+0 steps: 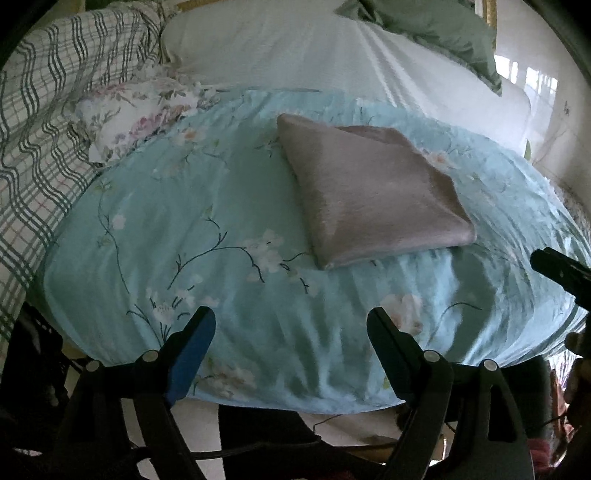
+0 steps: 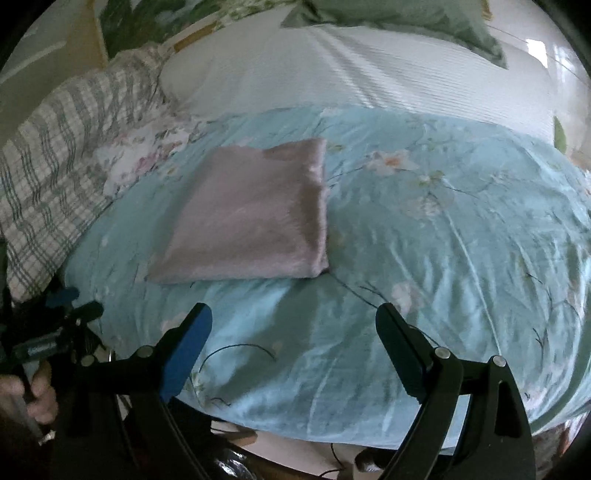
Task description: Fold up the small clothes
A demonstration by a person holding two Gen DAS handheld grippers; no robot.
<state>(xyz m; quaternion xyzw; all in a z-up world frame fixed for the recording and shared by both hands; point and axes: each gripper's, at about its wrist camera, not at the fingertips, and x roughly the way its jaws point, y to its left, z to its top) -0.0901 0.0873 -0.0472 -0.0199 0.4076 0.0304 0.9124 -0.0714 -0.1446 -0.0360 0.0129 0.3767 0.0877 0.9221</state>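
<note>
A pinkish-grey cloth [image 1: 373, 192] lies folded into a neat square on the light blue floral bedspread [image 1: 177, 221]. In the right wrist view the same folded cloth [image 2: 251, 218] sits left of centre. My left gripper [image 1: 291, 321] hovers open over the near edge of the bedspread, short of the cloth, with nothing between its fingers. My right gripper [image 2: 293, 317] is open too, held above the bedspread [image 2: 443, 240] in front of the cloth and empty. The right gripper's tip [image 1: 554, 266] shows at the right edge of the left wrist view.
A green-checked blanket [image 1: 44, 122] and a floral cloth [image 1: 125, 114] lie at the left. White bedding [image 1: 295, 51] and a grey-green pillow [image 1: 443, 29] lie behind. A hand [image 2: 33, 395] holds the left gripper [image 2: 62, 314]. The bed's near edge drops to the floor [image 1: 258, 410].
</note>
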